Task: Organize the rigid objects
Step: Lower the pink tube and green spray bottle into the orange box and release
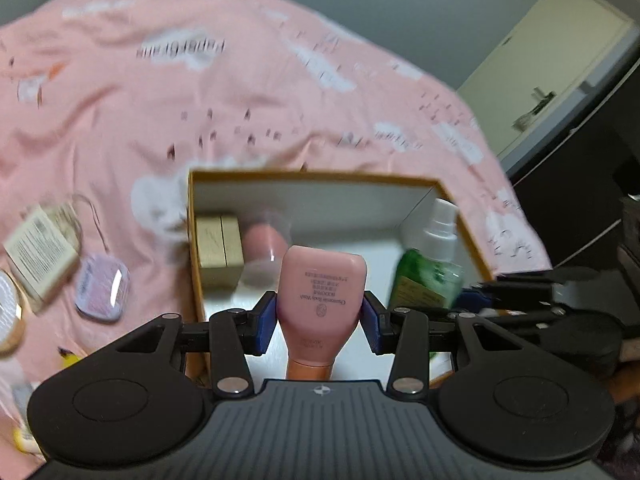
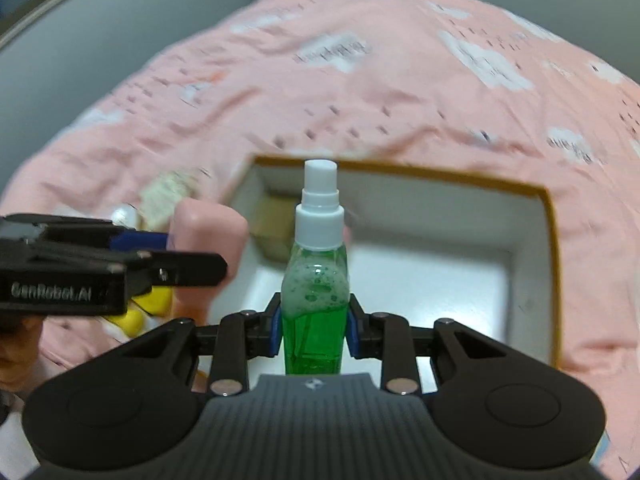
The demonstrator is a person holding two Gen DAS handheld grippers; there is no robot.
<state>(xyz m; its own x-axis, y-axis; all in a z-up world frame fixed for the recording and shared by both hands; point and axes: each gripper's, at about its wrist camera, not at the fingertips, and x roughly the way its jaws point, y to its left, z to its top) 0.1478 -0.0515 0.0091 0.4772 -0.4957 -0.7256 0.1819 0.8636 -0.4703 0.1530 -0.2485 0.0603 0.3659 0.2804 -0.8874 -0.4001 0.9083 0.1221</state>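
Pink bedsheet (image 1: 120, 120) with white cloud prints and small dark marks covers the bed, wrinkled, filling most of both views. Plain grey wall (image 1: 400, 12) behind it at 12 o'clock. Cream door (image 1: 552, 64) with a metal handle at 2 o'clock in the left view, dark furniture (image 1: 580, 184) below it at 3 o'clock.

**Plastic, cloth and card**

The pink tube (image 1: 322, 296) looks like smooth, matt plastic with a faint sheen. The spray bottle (image 2: 316, 280) is clear, glossy plastic holding foamy green liquid, topped by a white matt plastic cap. The box (image 1: 466, 224) looks like stiff card: smooth white inside, mustard-coloured rim. The pink bedsheet (image 1: 160, 112) is soft, creased, matt cloth. Both grippers, left (image 1: 320, 316) and right (image 2: 314, 330), are matt black plastic with blue pads and shiny metal rivets.
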